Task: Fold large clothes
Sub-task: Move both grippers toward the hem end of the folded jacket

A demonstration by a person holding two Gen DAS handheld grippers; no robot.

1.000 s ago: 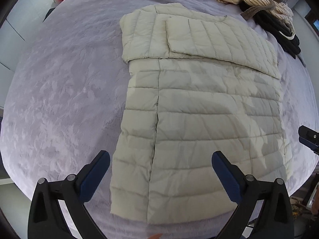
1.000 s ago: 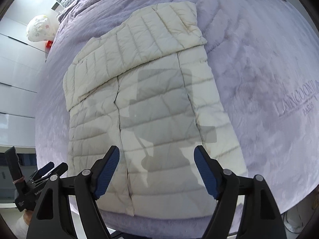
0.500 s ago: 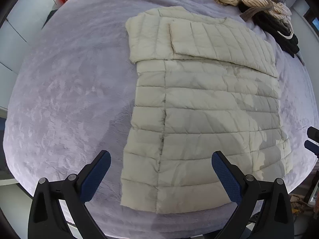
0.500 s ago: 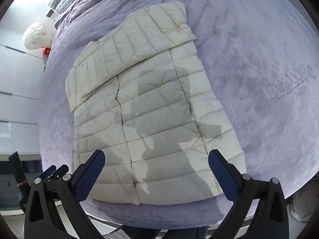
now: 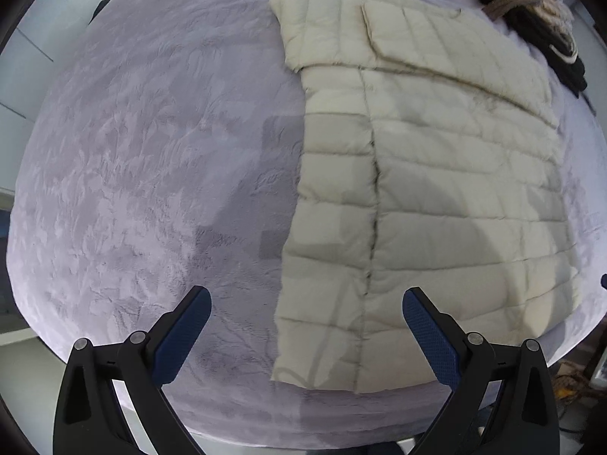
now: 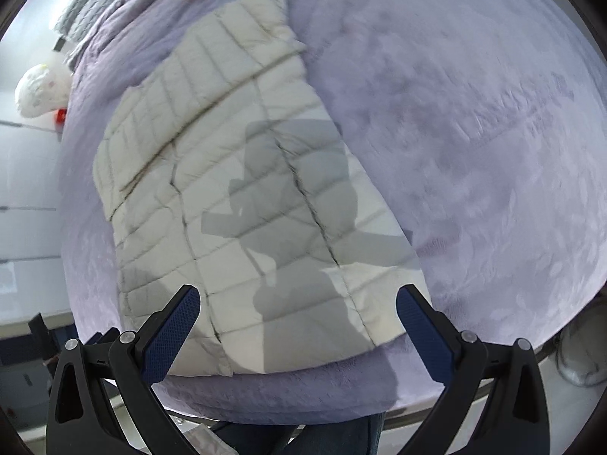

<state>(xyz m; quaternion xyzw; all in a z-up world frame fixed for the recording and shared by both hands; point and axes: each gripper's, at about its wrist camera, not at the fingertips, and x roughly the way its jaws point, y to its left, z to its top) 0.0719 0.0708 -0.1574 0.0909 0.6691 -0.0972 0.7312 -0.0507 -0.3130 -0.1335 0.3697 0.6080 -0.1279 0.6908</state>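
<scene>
Lavender plush bedding covers the bed point(image 5: 132, 151) under both of your grippers, its nap brushed into leafy swirls, with raised lettering showing at the right in the right wrist view. Your cream quilted jacket point(image 5: 436, 197) lies flat on that cover, front side up, the zipper seam running from the near hem toward the collar end. Its sleeves are folded in across the chest at the far end, forming a band across the body. Beyond the jacket, at the far edge of the bed, sits a heap of striped and black clothes point(image 5: 531, 11).

Your left gripper point(image 5: 303, 337) hangs above the near hem, jaws spread wide and released, nothing between the blue pads; the near left corner of the jacket shows between them, lower down on the cover. Your right gripper point(image 6: 297, 330) has just been opening its jaws and now stands fully spread, also holding nothing, with the near hem of the jacket point(image 6: 246, 197) lying beneath the gap. Shadows of the grippers fall across the quilting. A white rounded bag point(image 6: 40, 89) sits off the bed at the left in the right wrist view, which is somewhat blurred.
</scene>
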